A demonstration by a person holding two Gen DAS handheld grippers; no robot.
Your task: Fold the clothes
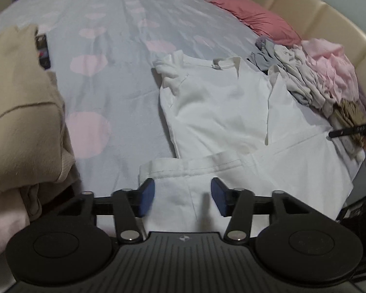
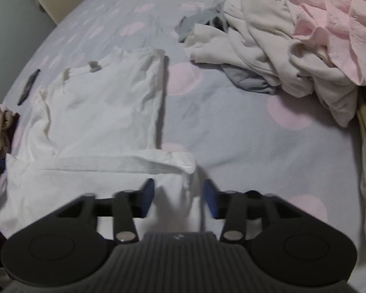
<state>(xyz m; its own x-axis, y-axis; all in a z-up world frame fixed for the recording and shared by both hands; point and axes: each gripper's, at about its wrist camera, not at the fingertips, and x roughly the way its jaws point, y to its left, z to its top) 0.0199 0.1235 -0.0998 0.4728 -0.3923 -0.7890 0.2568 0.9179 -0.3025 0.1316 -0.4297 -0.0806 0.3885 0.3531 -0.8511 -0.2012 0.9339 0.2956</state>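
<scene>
The white shirt (image 1: 214,112) is lying flat on the bed (image 1: 109,61), collar at the far end and hem toward the person, so its long axis is running straight away from both grippers. The hem band (image 1: 190,164) is lying crosswise just ahead of the fingers, already turned up over the body of the shirt. The left gripper (image 1: 183,200) is hovering over the hem's left corner with its jaws standing about half open; cloth is showing between the blue pads (image 1: 147,196), but they are not pressing on it. The right gripper (image 2: 179,199) is sitting at the opposite corner, where the hem is ending in a small tuck (image 2: 188,168), its jaws likewise half open and gripping nothing. Each hand is therefore nearest its own corner, and the next fold is probably calling for both to pinch the near edge and carry it away toward the collar (image 1: 216,63). A heap of unfolded clothes (image 2: 292,48) is waiting well off to the right.
</scene>
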